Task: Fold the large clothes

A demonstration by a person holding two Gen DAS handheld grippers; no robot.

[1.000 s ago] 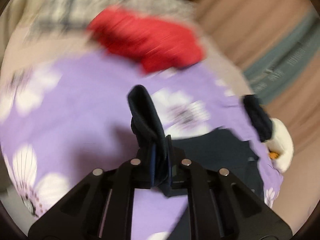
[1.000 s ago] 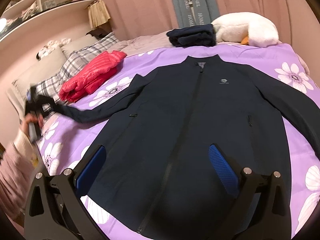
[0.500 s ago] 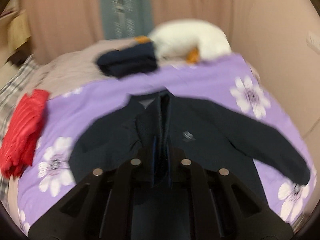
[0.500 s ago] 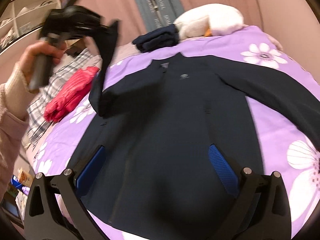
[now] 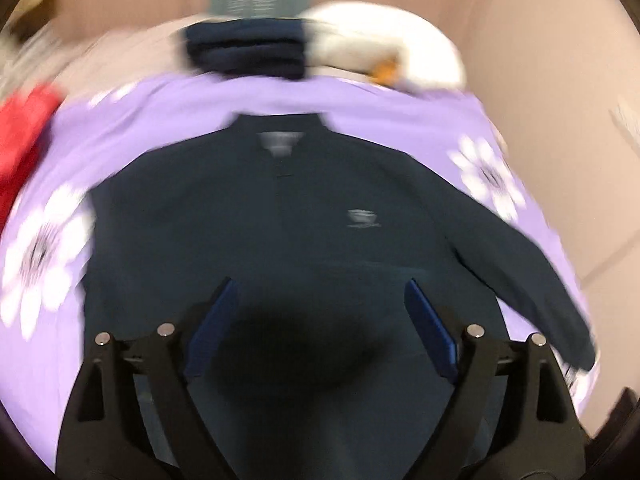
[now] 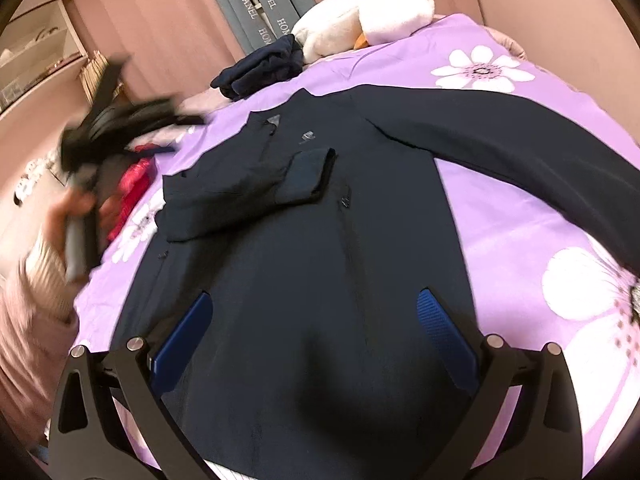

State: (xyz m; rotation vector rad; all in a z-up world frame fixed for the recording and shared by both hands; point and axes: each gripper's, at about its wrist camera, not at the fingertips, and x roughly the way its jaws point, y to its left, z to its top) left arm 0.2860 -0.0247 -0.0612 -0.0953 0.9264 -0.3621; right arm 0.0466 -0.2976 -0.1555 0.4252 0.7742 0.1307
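A dark navy jacket (image 6: 320, 272) lies face up on a bed covered with a purple flowered sheet (image 6: 520, 216); its collar points toward the curtain (image 6: 168, 12) at the far side of the bed; one sleeve (image 6: 248, 192) is folded across the chest with its cuff resting near the zip, while the other sleeve (image 6: 520, 144) stretches out flat over the sheet, away from the jacket's body.

The left gripper (image 5: 320, 316) hangs over the lower front of the jacket with its jaws spread wide and nothing between the blue pads (image 5: 430, 328); this view is blurred; from the right wrist view the same gripper (image 6: 120, 120) shows as a dark smear in the person's left hand (image 6: 76, 216), above the jacket's folded side, and its jaws cannot be read there.

The right gripper (image 6: 316, 336) is likewise wide open and empty, poised above the jacket's hem.

Beyond the jacket's collar sits a folded navy garment (image 6: 260, 70), touching a white plush toy (image 6: 360, 24) with an orange beak; a red padded jacket (image 6: 132, 188) lies beside the folded sleeve, partly hidden by the left hand.
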